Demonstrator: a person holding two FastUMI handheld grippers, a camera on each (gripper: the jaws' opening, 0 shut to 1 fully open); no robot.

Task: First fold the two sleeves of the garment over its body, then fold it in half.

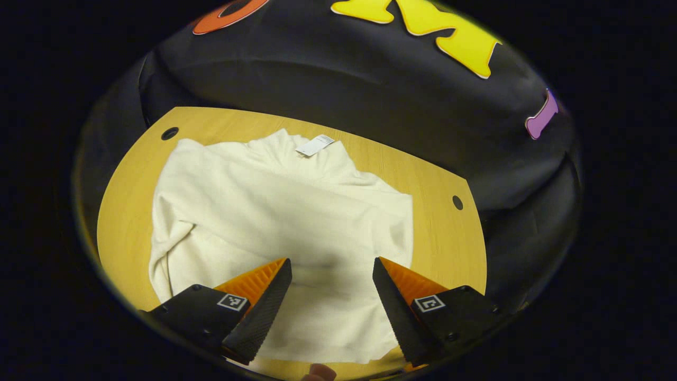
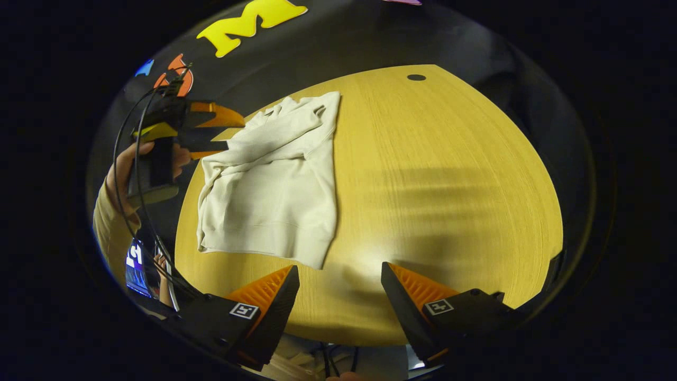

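Left gripper (image 1: 332, 296): jaws spread, nothing between them, hovering over the garment's (image 1: 275, 233) lower half at frame bottom. Right gripper (image 2: 340, 301): also spread and empty, over bare surface (image 2: 449, 174), garment (image 2: 275, 185) up-left of it; the left gripper (image 2: 211, 132) shows at the garment's far-left edge.

Garment is cream, lying mid-surface as a compact rectangle, collar and tag (image 1: 315, 144) toward frame top in the left gripper view. No sleeve sticks out; a sleeve looks laid diagonally over the body in the right gripper view. Judgement: sleeves seem in, half-fold looks pending, but can't rule out it's already done.

If halving: pinch both hem corners through all layers, lift together, carry flat to the collar, keep sleeves from sliding out.
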